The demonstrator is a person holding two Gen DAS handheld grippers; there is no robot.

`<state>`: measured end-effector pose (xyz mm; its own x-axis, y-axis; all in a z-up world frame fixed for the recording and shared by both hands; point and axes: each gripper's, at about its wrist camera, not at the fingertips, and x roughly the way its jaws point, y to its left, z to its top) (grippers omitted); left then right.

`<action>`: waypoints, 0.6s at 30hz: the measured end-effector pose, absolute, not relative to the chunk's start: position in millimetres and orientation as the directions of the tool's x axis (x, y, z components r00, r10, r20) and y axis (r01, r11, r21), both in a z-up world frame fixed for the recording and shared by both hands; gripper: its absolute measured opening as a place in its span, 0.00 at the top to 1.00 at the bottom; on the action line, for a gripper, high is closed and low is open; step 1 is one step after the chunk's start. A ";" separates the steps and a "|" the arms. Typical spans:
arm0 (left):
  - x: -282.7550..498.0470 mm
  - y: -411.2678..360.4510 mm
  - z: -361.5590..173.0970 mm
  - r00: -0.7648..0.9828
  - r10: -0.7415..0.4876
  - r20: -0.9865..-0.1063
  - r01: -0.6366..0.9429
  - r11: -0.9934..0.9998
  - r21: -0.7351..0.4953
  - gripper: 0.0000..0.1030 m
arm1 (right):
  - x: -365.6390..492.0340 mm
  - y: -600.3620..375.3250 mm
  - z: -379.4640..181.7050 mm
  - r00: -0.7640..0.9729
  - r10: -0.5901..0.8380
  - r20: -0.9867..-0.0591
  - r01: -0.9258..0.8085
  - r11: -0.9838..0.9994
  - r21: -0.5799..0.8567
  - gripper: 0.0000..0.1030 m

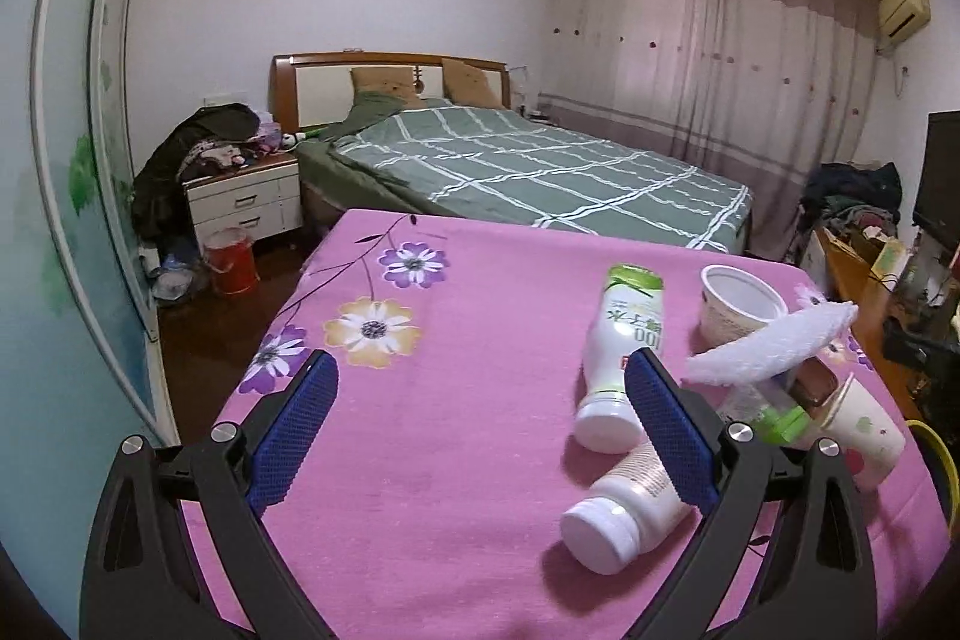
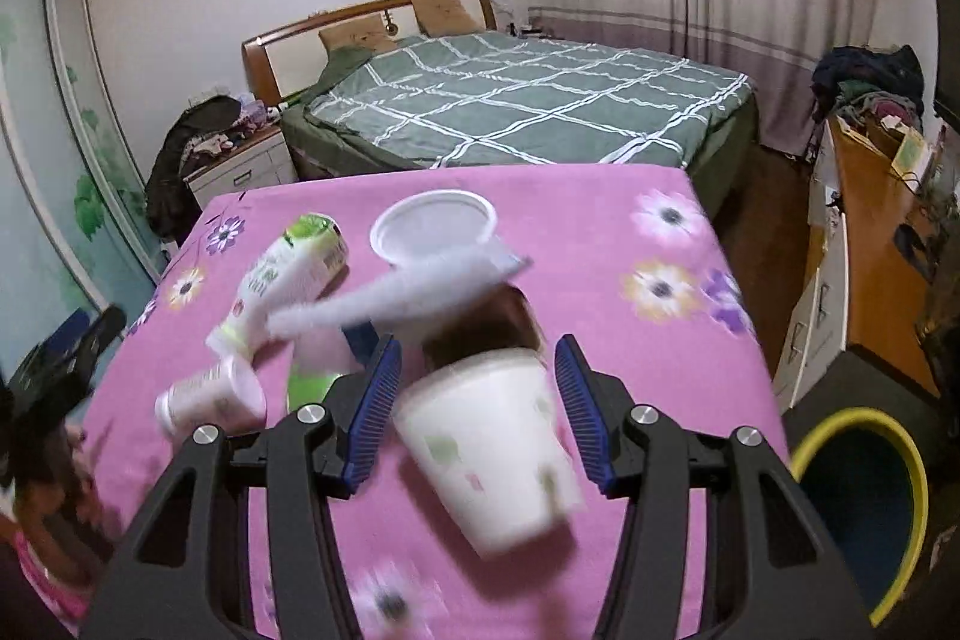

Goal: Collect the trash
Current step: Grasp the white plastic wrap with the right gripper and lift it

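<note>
Right gripper open around tipped paper cup (brown inside), left gripper open, yellow-rimmed bin

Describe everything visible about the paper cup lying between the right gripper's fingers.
The paper cup is white with faint green and pink marks and looks like thin paper. It lies on its side on the pink floral cloth, its closed base toward the camera and its brown-lined mouth facing away. It sits between the open blue pads of the right hand-held gripper, blurred; contact cannot be told.
</note>
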<state>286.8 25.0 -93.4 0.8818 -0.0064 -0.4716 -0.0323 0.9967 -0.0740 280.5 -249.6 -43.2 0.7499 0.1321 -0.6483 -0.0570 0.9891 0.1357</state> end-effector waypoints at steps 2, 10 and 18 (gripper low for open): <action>286.4 26.8 -94.9 0.880 0.012 -0.475 -0.048 0.997 -0.065 0.08 | 299.4 -243.0 -44.6 0.735 0.132 -0.665 -0.042 0.988 0.150 0.50; 285.1 21.7 -92.7 0.881 0.015 -0.473 -0.049 0.997 -0.060 0.08 | 339.4 -237.5 -62.7 0.659 0.204 -0.724 0.002 0.962 0.273 0.50; 283.3 19.3 -89.6 0.883 0.015 -0.470 -0.048 0.997 -0.059 0.07 | 339.7 -238.0 -60.8 0.666 0.272 -0.695 -0.003 0.932 0.362 0.86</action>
<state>283.3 19.3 -89.6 0.8828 0.0147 -0.4695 -0.0481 0.9971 -0.0592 339.7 -238.0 -60.8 0.6656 0.2718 -0.6951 -0.0030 0.9323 0.3617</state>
